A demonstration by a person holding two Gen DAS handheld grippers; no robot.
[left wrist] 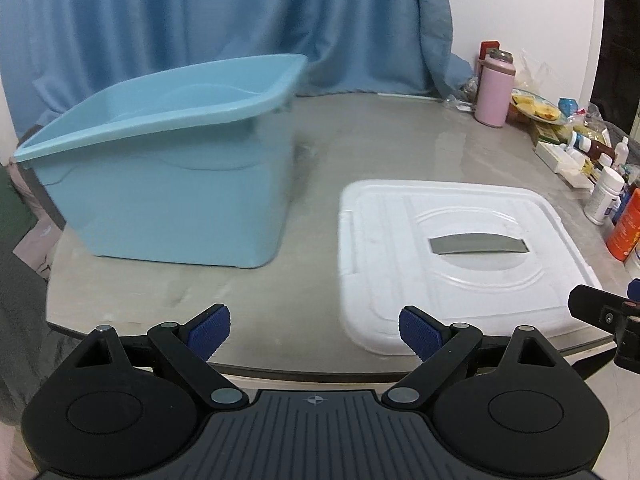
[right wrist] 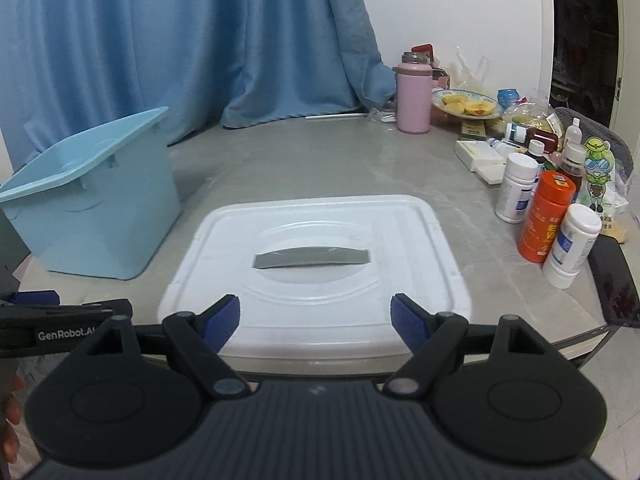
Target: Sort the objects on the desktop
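Jaws: I see both the left gripper [left wrist: 314,332] and right gripper [right wrist: 316,322] spread wide, holding nothing.
Lid: white lid [right wrist: 316,240] lies flat on the table [right wrist: 304,160], just ahead of my right jaws.
Bin: blue bin [left wrist: 172,168] stands left, beyond my left jaws.
Clutter: bottles [right wrist: 548,216] and pink flask [right wrist: 414,96] crowd the right edge.

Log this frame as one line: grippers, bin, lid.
left hand-held gripper open, empty | right hand-held gripper open, empty | blue bin uncovered, left | white lid flat on table, beside bin | bottles unsorted, right
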